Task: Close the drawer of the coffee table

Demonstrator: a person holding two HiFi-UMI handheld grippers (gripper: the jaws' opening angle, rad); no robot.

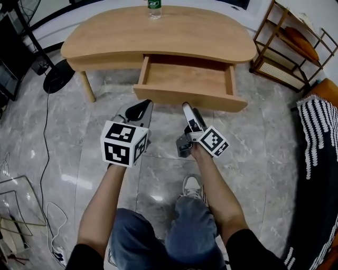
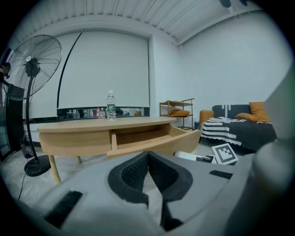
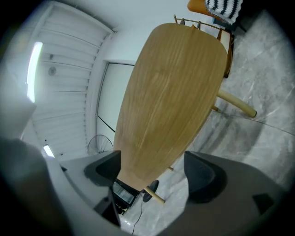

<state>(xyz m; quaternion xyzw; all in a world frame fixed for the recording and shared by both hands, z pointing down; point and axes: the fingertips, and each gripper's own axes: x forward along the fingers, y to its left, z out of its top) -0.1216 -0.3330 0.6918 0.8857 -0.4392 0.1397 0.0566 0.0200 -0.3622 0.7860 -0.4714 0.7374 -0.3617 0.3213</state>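
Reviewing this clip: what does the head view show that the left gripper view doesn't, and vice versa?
Only the head view: the person's shoe, the drawer's inside floor. Only the left gripper view: the fan head, the white blind, the ceiling. Both: the coffee table, its open drawer, the water bottle, the shelf rack.

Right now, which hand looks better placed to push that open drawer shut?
Probably the right. The right gripper has its tip close to the middle of the drawer front, so a push there should slide it in evenly. The left gripper, jaws together, faces the front's left end.
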